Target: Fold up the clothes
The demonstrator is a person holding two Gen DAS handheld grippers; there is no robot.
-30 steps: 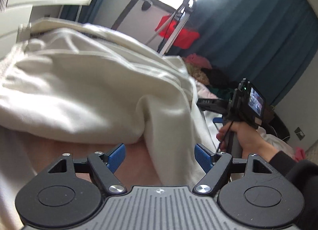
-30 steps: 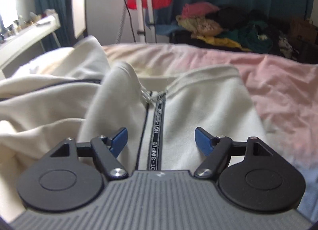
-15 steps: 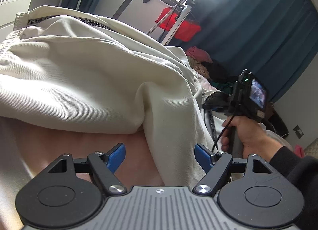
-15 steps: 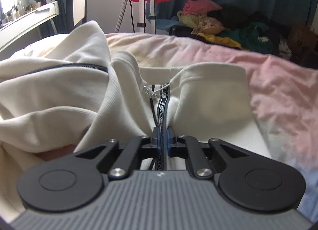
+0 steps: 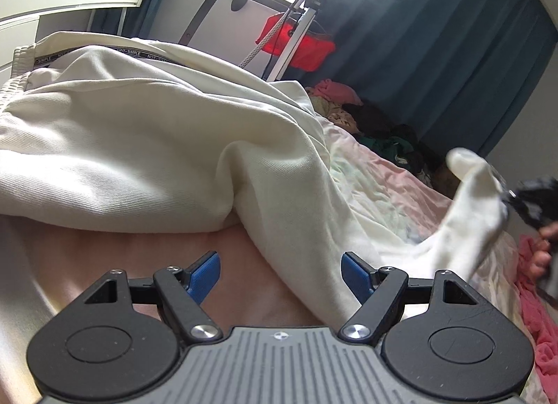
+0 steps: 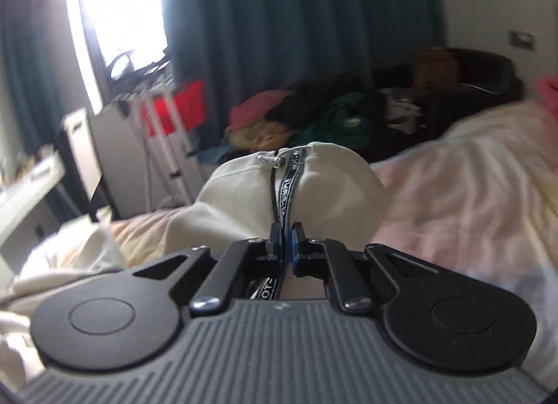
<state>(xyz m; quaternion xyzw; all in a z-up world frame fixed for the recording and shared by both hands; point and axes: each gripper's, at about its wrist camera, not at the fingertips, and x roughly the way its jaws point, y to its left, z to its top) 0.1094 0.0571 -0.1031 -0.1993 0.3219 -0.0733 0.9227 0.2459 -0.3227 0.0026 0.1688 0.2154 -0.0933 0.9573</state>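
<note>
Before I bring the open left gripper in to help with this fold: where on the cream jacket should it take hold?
Probably the thick fold of the cream jacket hanging just ahead of the left gripper. Come straight forward, low over the pink bedsheet: that edge droops between the open jaws. The right gripper already pinches the zipper band.

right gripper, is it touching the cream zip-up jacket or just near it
Touching. The right wrist view shows the right gripper with its blue fingers shut on the black printed zip band of the cream zip-up jacket, whose collar is raised off the pink bedsheet.
</note>
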